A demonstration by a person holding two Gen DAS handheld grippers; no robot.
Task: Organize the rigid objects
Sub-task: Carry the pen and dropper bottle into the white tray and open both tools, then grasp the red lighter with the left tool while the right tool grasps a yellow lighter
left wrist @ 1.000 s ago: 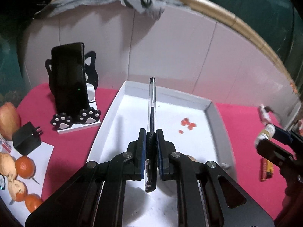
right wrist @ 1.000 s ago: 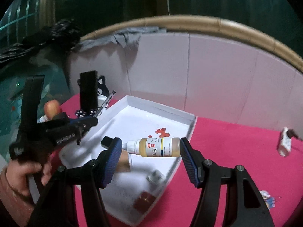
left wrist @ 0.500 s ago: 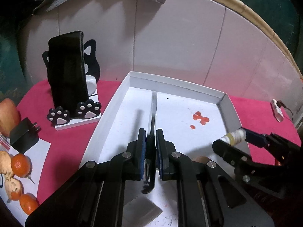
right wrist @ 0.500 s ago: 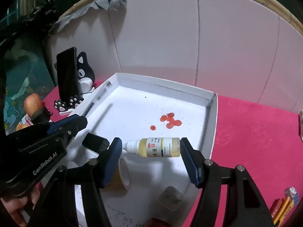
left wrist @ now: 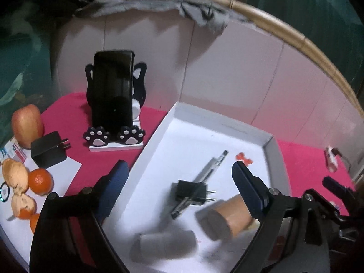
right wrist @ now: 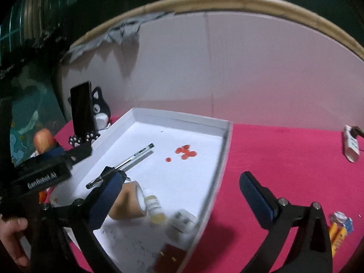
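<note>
tray's (right wrist: 179, 119) far half bare, near half cluttered, phone stand (left wrist: 115, 104) left

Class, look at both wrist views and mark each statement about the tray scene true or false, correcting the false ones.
1. The pen lies inside the white tray. True.
2. The left gripper is clamped on the pen. False: its jaws are opening, with nothing gripped.
3. The phone lies flat on the cloth. False: it stands upright in the cat stand.
4. An apple sits outside the tray. True.
</note>
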